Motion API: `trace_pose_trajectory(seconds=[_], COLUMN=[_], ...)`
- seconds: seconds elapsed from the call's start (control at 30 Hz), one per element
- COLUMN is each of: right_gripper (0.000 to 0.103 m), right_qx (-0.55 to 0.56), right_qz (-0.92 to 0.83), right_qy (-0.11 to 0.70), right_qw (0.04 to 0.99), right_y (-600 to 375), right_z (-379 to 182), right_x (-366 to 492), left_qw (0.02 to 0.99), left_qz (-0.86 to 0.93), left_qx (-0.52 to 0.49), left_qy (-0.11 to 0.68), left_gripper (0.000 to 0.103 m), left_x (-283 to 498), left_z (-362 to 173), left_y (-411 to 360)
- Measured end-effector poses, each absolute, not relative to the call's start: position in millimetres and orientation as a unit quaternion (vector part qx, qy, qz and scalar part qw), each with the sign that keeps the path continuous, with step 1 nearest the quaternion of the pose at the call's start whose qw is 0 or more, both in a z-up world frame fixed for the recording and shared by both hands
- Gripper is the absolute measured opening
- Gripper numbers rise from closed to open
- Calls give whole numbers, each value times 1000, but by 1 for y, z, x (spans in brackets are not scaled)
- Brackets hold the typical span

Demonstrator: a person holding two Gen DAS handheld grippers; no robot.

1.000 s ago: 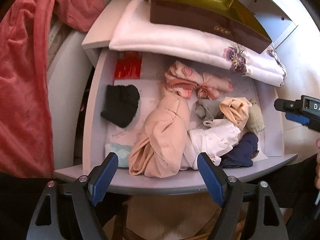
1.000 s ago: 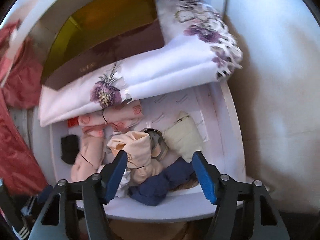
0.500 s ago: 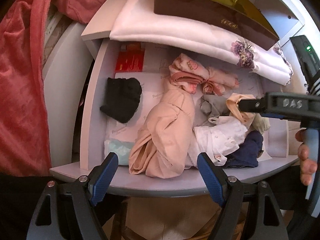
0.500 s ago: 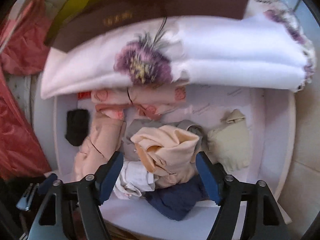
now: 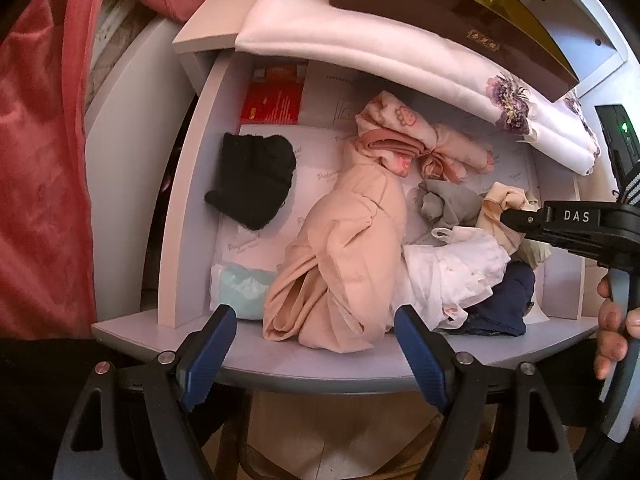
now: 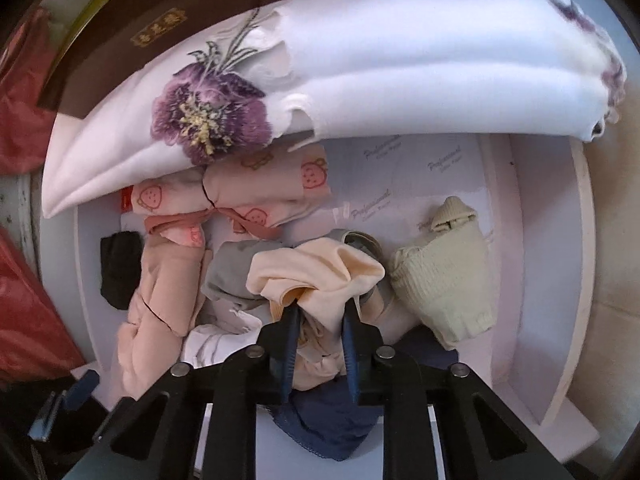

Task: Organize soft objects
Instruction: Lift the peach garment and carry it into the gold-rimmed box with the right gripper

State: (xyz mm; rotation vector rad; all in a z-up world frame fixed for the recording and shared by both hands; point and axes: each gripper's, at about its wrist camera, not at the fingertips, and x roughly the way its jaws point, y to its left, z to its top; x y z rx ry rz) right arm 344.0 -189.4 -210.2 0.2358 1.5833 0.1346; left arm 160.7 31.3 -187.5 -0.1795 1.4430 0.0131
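Right tool (image 6: 319, 314) closing, pads pinching the peach cloth (image 6: 316, 272) at the drawer (image 5: 332, 354) front-right corner. Left tool (image 5: 316, 344) jaws apart, empty, over the front edge.

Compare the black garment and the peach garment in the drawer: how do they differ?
The black garment lies flat and alone at the drawer's left; the peach garment is bunched up atop the pile. Nothing touches the black garment; the right gripper is closing on the peach garment. Both are small soft items in the same drawer.

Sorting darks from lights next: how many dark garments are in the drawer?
2. A black garment lies alone at the left of the drawer; a navy garment sits at the front right. More may hide beneath the pile.
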Motion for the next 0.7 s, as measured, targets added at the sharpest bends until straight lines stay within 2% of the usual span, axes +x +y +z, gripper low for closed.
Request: trace_pose_trajectory(seconds=[0.13, 0.27, 0.43, 0.7], right_gripper=[29, 29, 18, 16], right_qx=[113, 85, 81, 60], right_qz=[65, 60, 54, 41], right_qy=[706, 703, 696, 681], right_qw=[696, 703, 711, 729], right_y=[-190, -188, -183, -178], right_z=[-216, -219, -217, -200], right_x=[343, 342, 337, 328], left_qw=[747, 749, 753, 754], left_qz=[9, 12, 6, -12], left_qx=[-82, -79, -66, -78], left_qy=[659, 658, 654, 653], left_gripper=[83, 83, 82, 82], left_x=[160, 158, 157, 158], left_z=[-186, -184, -183, -183], left_y=[33, 33, 29, 25])
